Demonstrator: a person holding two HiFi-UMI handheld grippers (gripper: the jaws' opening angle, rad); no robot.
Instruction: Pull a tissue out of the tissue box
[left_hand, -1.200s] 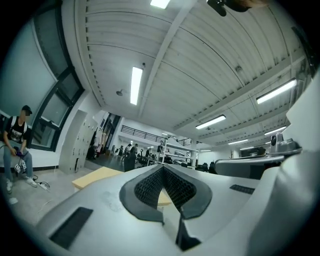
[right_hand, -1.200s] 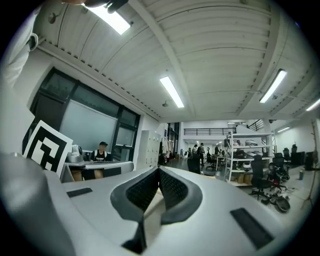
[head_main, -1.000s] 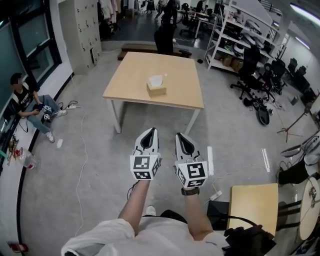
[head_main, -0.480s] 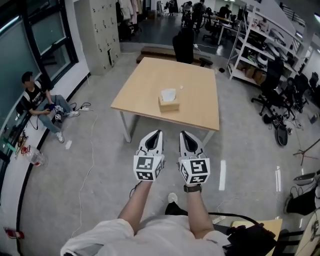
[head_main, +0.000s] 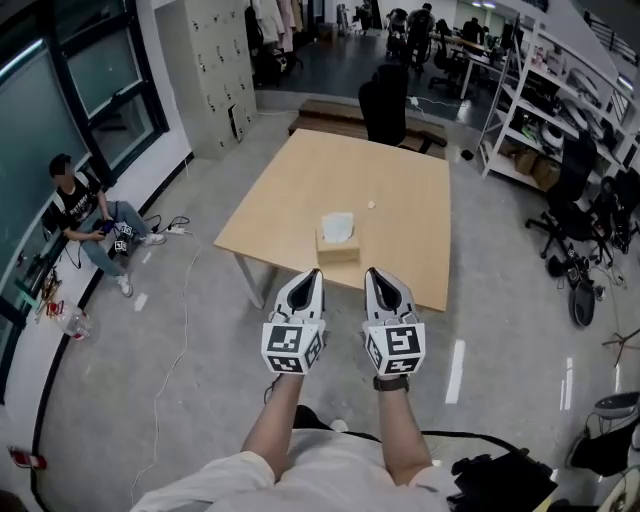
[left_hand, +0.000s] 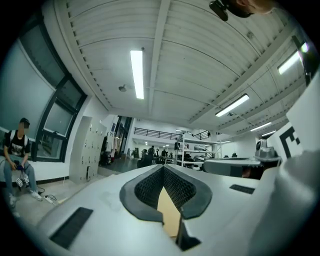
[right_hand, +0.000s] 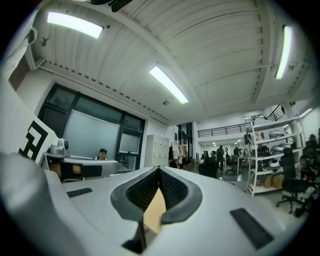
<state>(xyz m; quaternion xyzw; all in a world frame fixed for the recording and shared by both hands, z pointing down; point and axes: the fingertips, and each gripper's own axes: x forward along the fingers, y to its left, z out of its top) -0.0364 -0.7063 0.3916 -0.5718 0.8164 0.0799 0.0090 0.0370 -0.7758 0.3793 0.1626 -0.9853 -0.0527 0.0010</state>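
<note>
Wooden table (head_main: 400, 200) with the tissue box (head_main: 338, 243) now lies nearer, not yet reached; left gripper (head_main: 309, 277) and right gripper (head_main: 376, 277) stay closed, empty.

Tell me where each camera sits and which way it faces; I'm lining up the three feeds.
Head view: on the person's head, facing steeply down at the light wooden table and tan cardboard tissue box; both forearms, left claw, right claw show.
Left gripper view: on the left claw, facing level along its shut jaws.
Right gripper view: on the right claw, same, jaws shut.
Shared: head and left gripper views show the seated person.
</note>
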